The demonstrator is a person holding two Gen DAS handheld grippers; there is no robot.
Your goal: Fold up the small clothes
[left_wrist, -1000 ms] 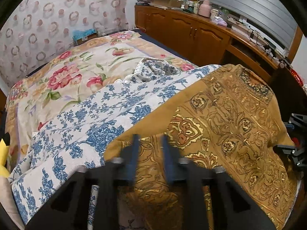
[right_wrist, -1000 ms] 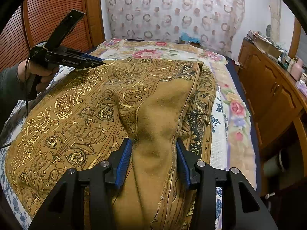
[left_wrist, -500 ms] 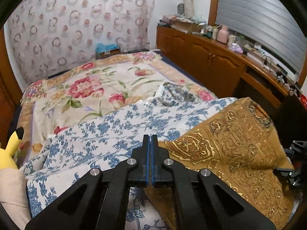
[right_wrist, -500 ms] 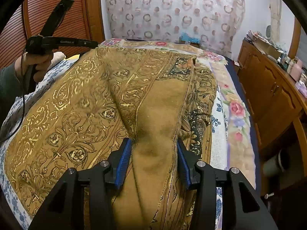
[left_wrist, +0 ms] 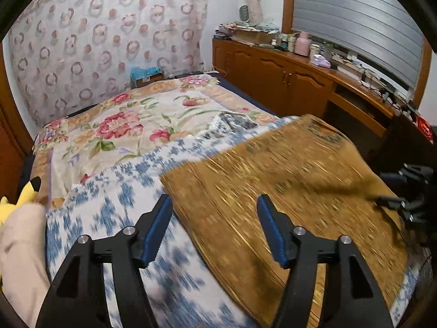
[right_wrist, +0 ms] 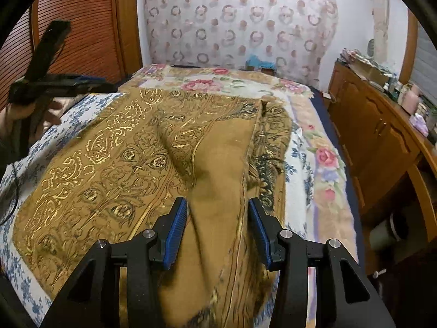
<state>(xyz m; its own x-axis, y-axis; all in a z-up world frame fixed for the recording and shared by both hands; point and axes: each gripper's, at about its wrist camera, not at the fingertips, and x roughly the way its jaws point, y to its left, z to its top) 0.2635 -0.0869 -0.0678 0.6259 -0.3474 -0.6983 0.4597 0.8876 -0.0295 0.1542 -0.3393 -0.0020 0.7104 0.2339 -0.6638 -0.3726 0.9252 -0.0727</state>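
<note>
Motion blur smears the mustard gold-print garment (left_wrist: pixel 286 188) on the bed (left_wrist: pixel 131 125) in left view. Left hand-held gripper (left_wrist: pixel 214 228) spread, empty. Right hand-held gripper (right_wrist: pixel 217 227) spread around a raised garment fold; contact unclear, bottom edge cut off.

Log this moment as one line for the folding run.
step: fold | left hand-held gripper: open, above bed, holding nothing | right hand-held gripper: open, fingers astride folded flap of mustard cloth | cloth on blue floral sheet

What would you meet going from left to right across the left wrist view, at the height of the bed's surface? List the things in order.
Yellow plush toy → blue-and-white floral cloth → mustard gold-patterned cloth → right gripper.
</note>
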